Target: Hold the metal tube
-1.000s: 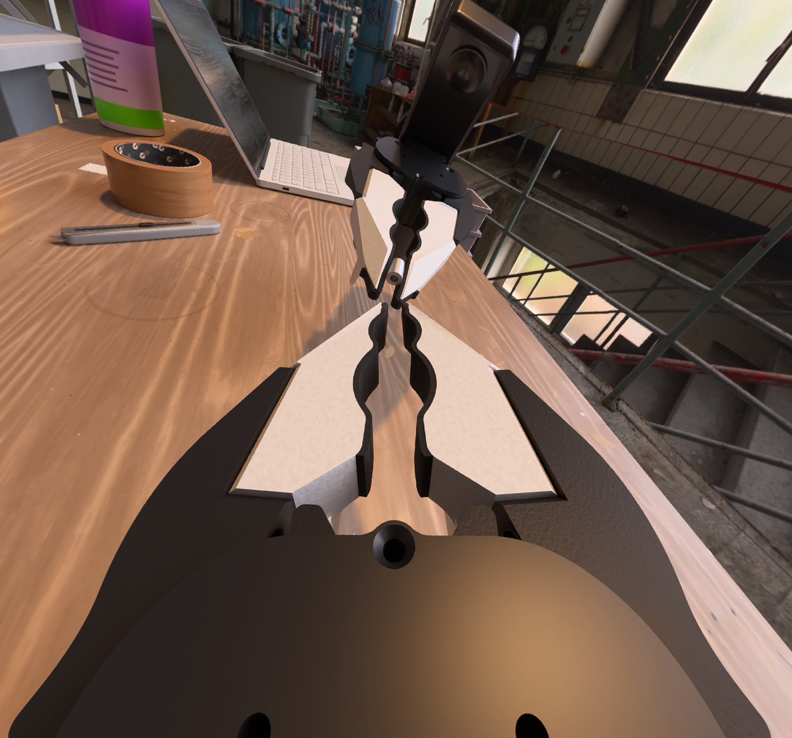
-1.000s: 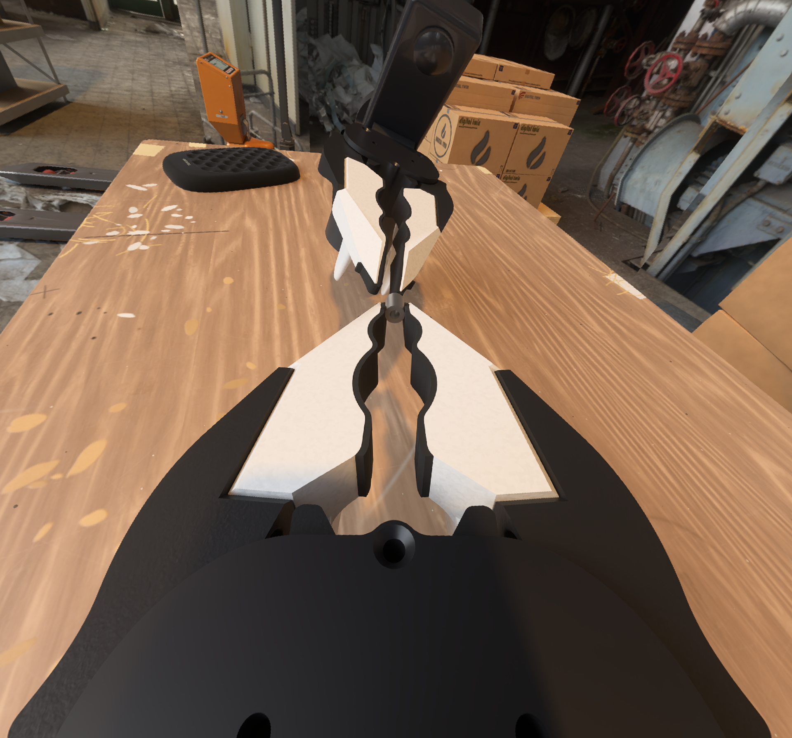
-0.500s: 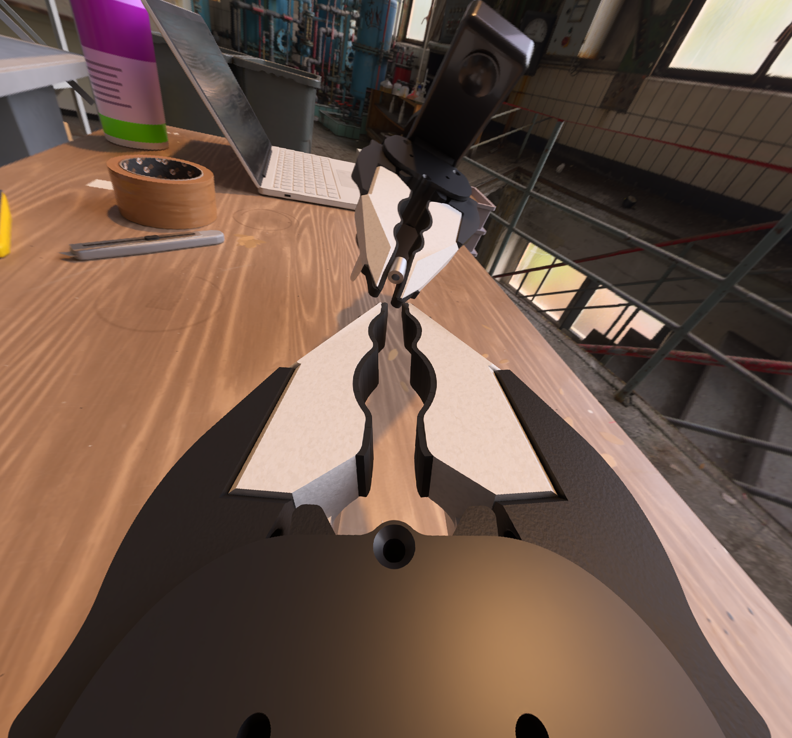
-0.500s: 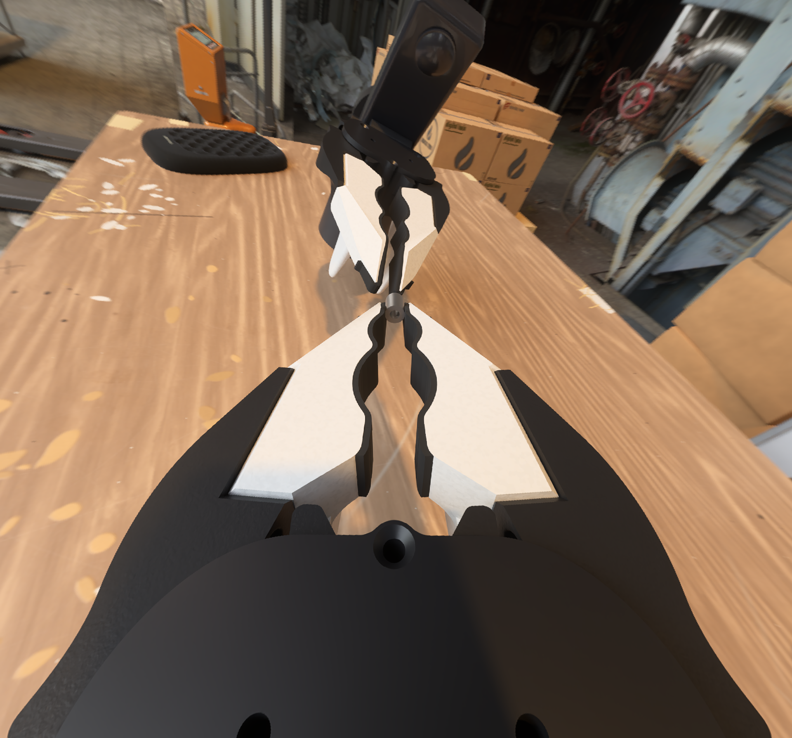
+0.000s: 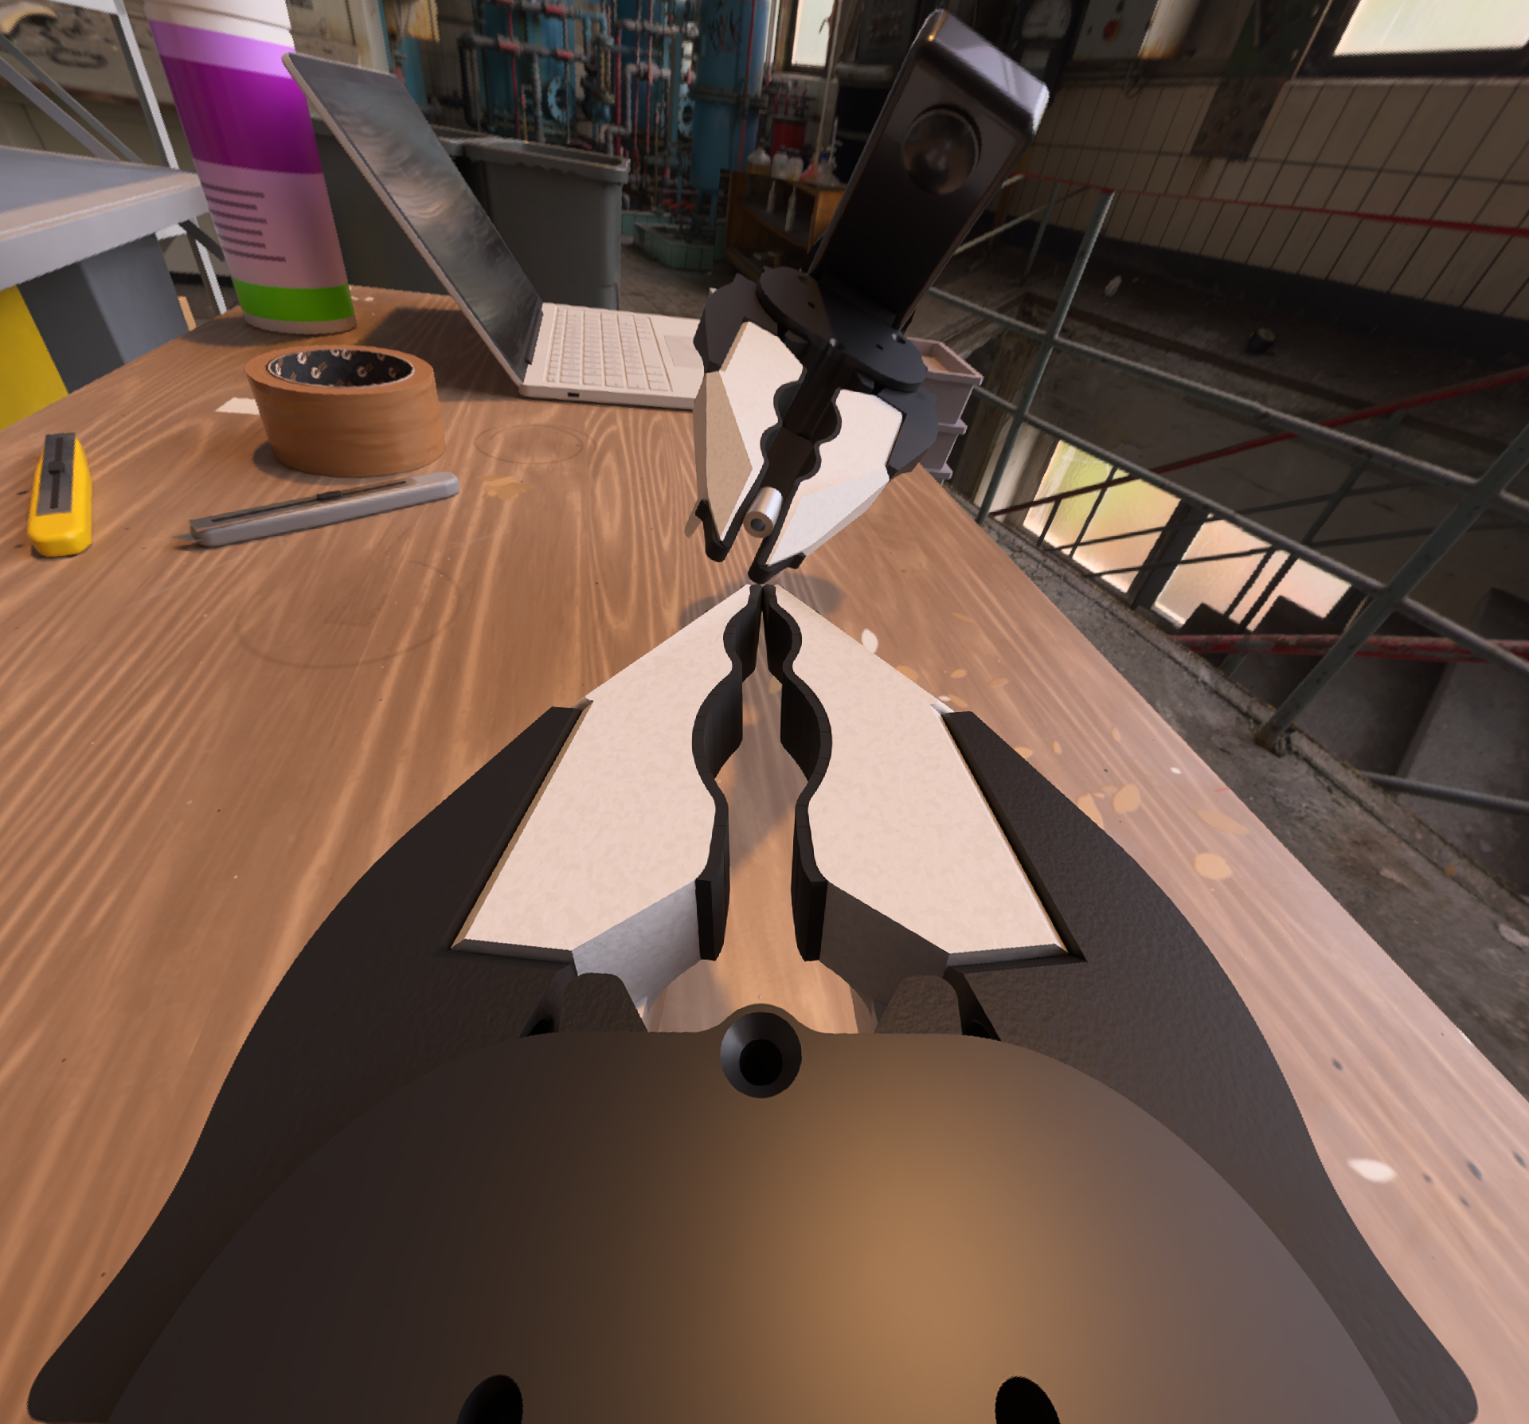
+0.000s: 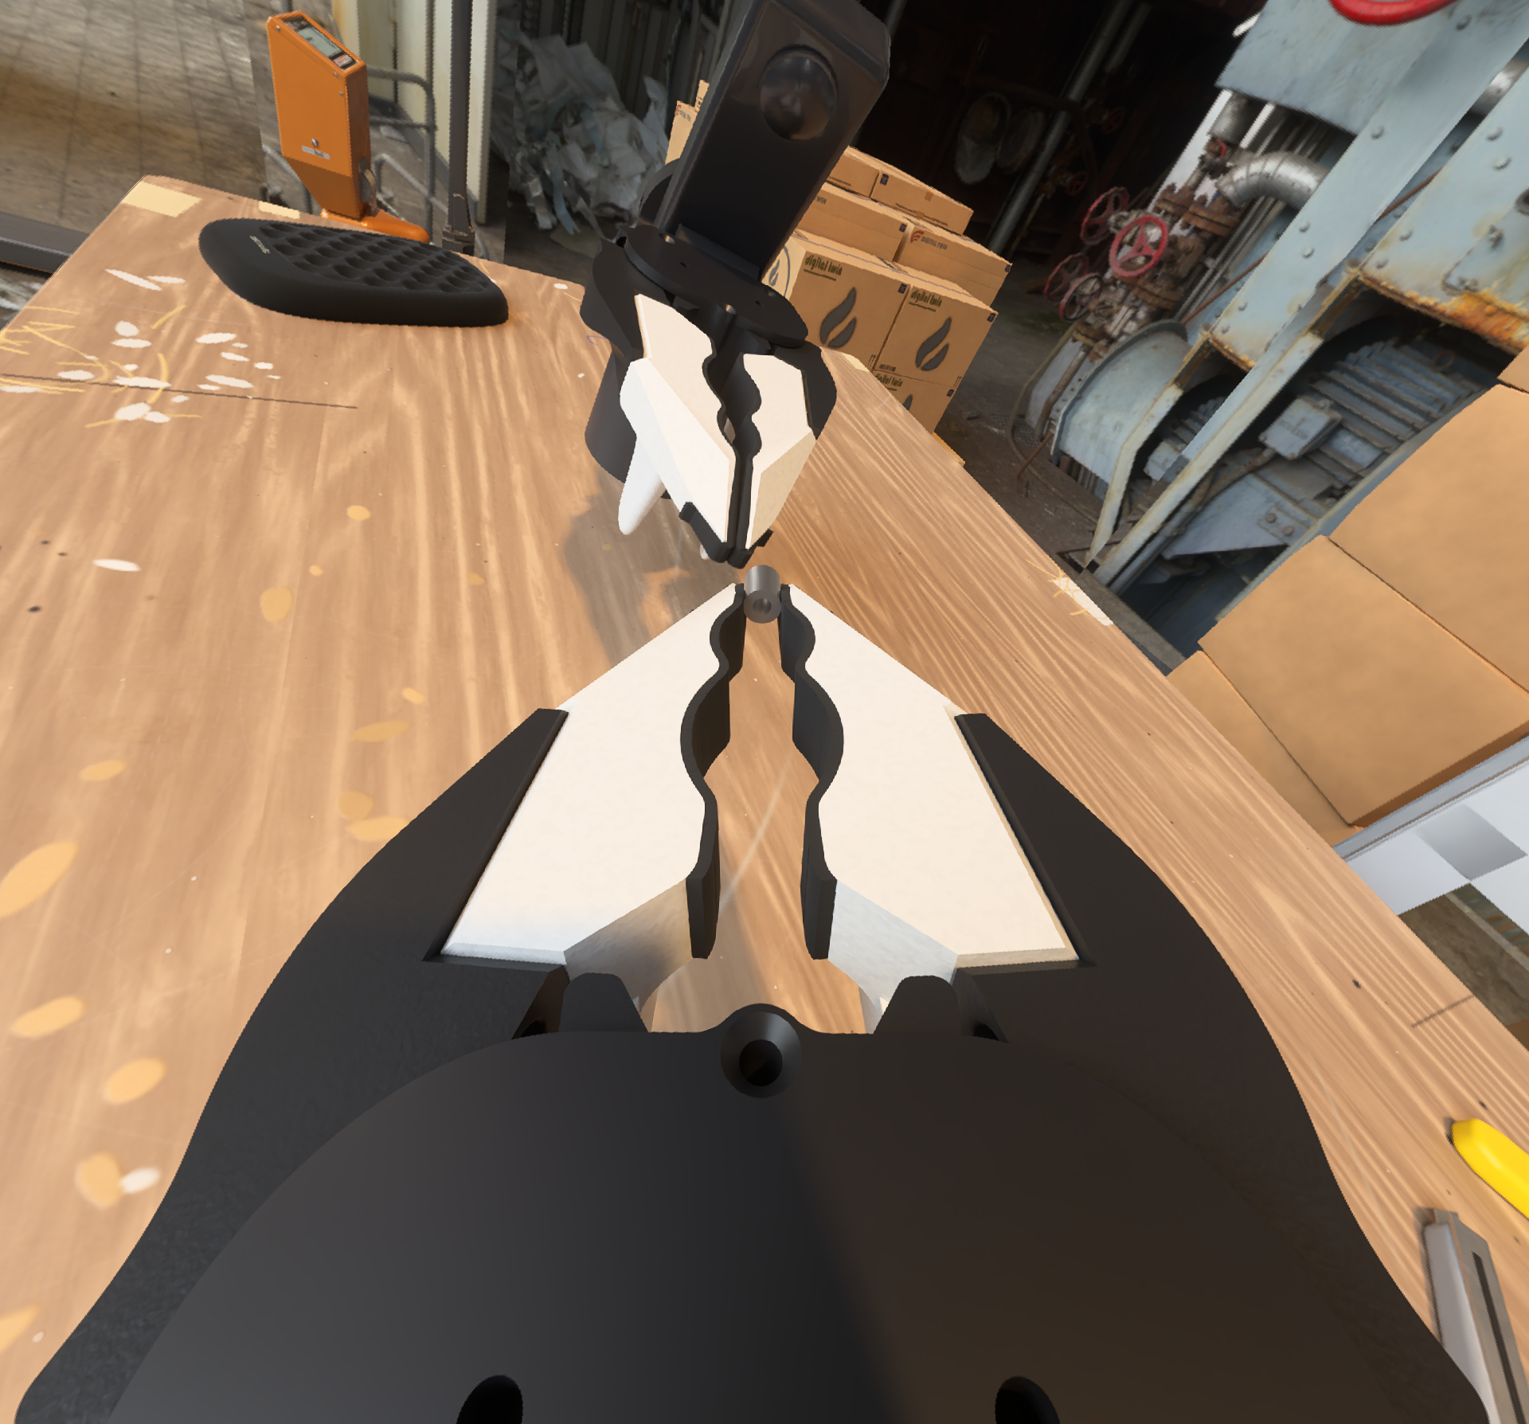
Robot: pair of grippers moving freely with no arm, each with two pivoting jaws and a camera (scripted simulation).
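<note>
1. Metal tube [image 6: 760, 605]: short, silver, off the wooden table [image 6: 248, 639], pinched at the right gripper [image 6: 761, 598] tips.
2. Left gripper [image 5: 759, 594]: tips nearly touching, nothing between them, facing the right one just beyond the tube.
3. Far left: tape roll [image 5: 347, 408], grey utility knife [image 5: 323, 507], laptop [image 5: 529, 292].

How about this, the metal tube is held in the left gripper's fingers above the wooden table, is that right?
No. The right gripper holds the metal tube, between its fingertips, above the wooden table. The right wrist view shows it; the left gripper facing it is shut on nothing.
</note>
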